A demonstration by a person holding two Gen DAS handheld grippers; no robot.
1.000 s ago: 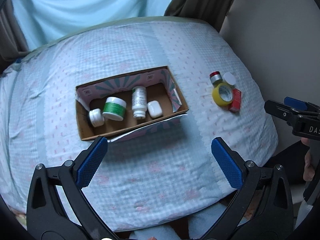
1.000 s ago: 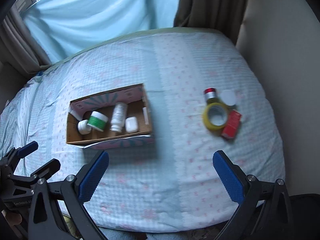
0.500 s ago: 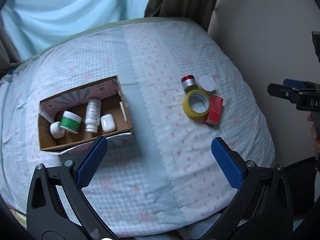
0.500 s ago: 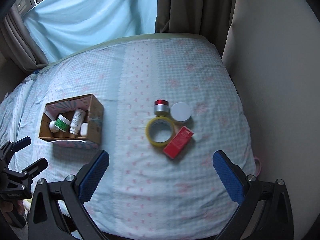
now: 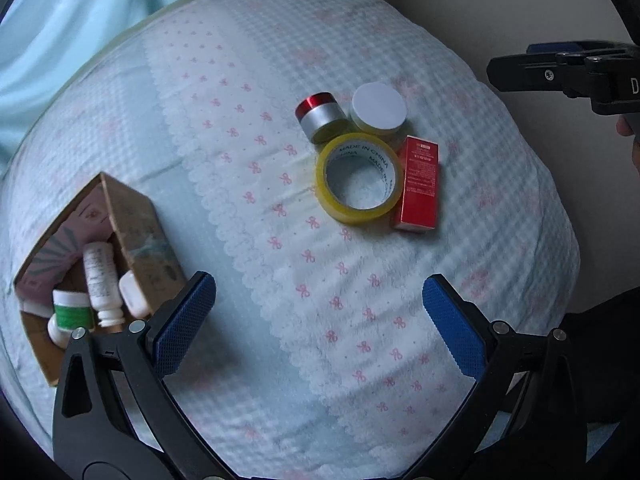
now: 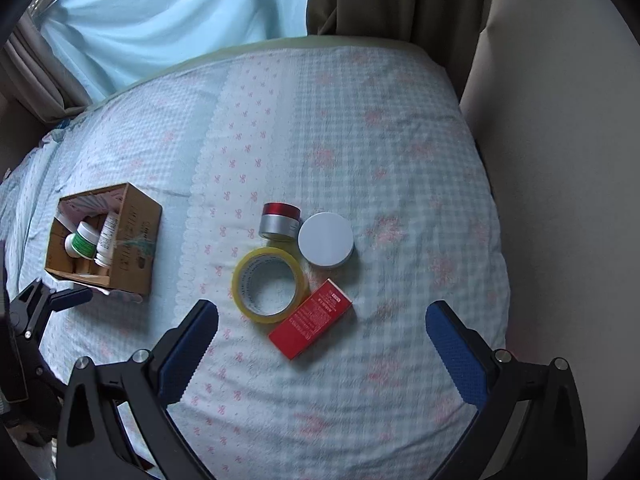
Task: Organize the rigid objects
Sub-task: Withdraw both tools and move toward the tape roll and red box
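Note:
A yellow tape roll (image 5: 359, 178) (image 6: 270, 285), a red box (image 5: 417, 184) (image 6: 311, 324), a red-lidded silver jar (image 5: 321, 117) (image 6: 279, 220) and a white-lidded jar (image 5: 378, 109) (image 6: 326, 239) lie grouped on the bed. A cardboard box (image 5: 148, 236) (image 6: 134, 238) at the left holds a white bottle (image 5: 100, 280), a green-labelled jar (image 5: 72, 312) and small white containers. My left gripper (image 5: 318, 326) is open and empty, near of the group. My right gripper (image 6: 322, 346) is open and empty, just near of the red box.
The bed has a light blue checked cover (image 6: 400, 160) with pink bows. A beige wall (image 6: 560, 160) runs along the right edge. Blue and brown curtains (image 6: 200, 8) hang behind. The right gripper shows in the left wrist view (image 5: 560, 68), the left one in the right wrist view (image 6: 48, 304).
Both grippers have swung right and come closer to the group of loose objects; the cardboard box has slid toward the left edge of both views. Both stay open.

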